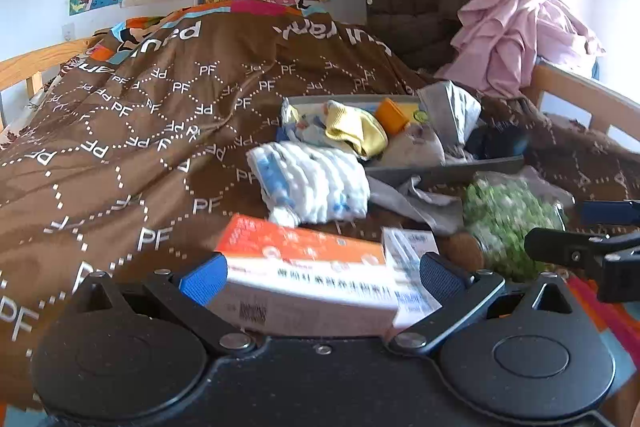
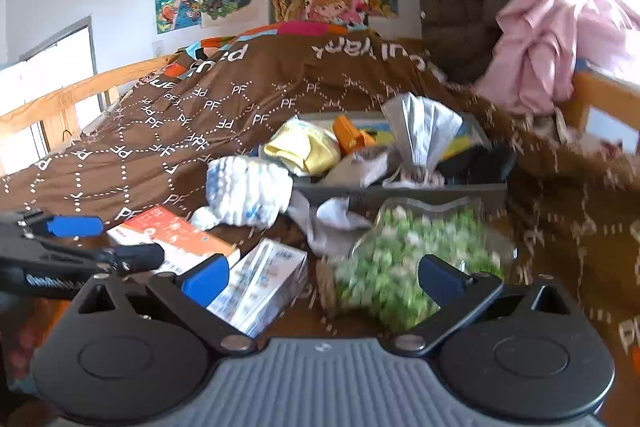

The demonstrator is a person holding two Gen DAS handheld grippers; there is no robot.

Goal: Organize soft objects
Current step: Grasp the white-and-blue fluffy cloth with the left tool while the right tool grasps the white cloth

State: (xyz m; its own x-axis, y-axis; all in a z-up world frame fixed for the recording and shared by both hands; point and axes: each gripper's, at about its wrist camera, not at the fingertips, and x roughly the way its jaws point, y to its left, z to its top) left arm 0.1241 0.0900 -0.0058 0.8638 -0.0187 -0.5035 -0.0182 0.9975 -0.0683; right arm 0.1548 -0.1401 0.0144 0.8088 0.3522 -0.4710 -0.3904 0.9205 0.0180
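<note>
Several soft pieces already fill the shallow grey tray (image 1: 444, 169); a white-and-blue quilted cloth (image 1: 310, 185) and grey sock (image 1: 416, 199) lie just before it. My left fingers (image 1: 320, 277) gape around an orange-and-white carton (image 1: 304, 267), right fingers (image 2: 322, 277) apart near a blurred green-speckled bag (image 2: 404, 259).

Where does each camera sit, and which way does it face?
Left wrist: on the left gripper, facing up the bed toward the grey tray; an orange box lies between its fingers; the right gripper shows at the right.
Right wrist: on the right gripper, same direction, over the green bag; left gripper at left.
Shared: tray, box, white cloth.
</note>
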